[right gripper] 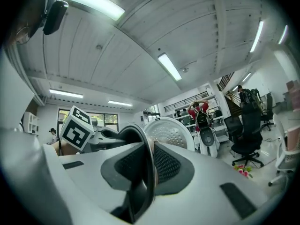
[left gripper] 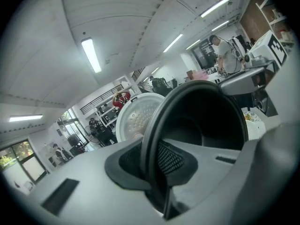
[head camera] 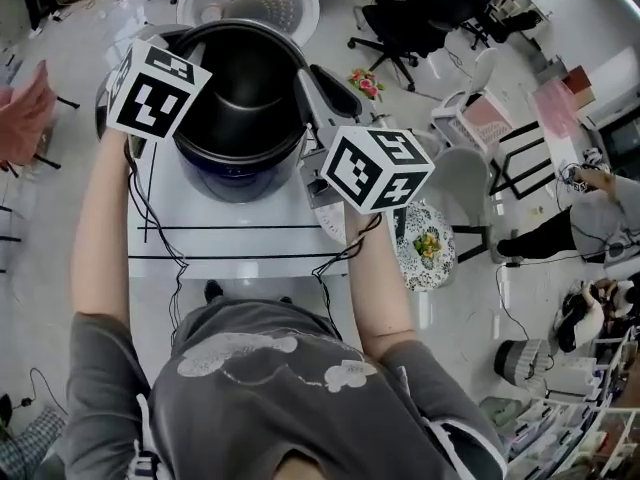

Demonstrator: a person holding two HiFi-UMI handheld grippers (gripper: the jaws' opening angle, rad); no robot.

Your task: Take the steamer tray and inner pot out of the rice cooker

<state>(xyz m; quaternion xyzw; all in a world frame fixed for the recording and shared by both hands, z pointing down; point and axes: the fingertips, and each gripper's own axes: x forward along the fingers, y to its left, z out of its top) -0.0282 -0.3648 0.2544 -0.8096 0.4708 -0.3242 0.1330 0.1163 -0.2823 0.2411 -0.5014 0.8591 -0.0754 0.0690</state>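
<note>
Left tongs (left gripper: 157,161) and right tongs (right gripper: 144,165) each clench the rim of the inner pot (head camera: 240,98) on opposite sides. It hangs between them, shared equally, directly over the rice cooker (head camera: 240,183) on the bench (head camera: 240,243).

Overhead, the marker cubes (head camera: 155,88) hide where the fingers (left gripper: 174,157) meet the inner pot (head camera: 240,98). The pot covers most of the rice cooker (head camera: 240,183).
</note>
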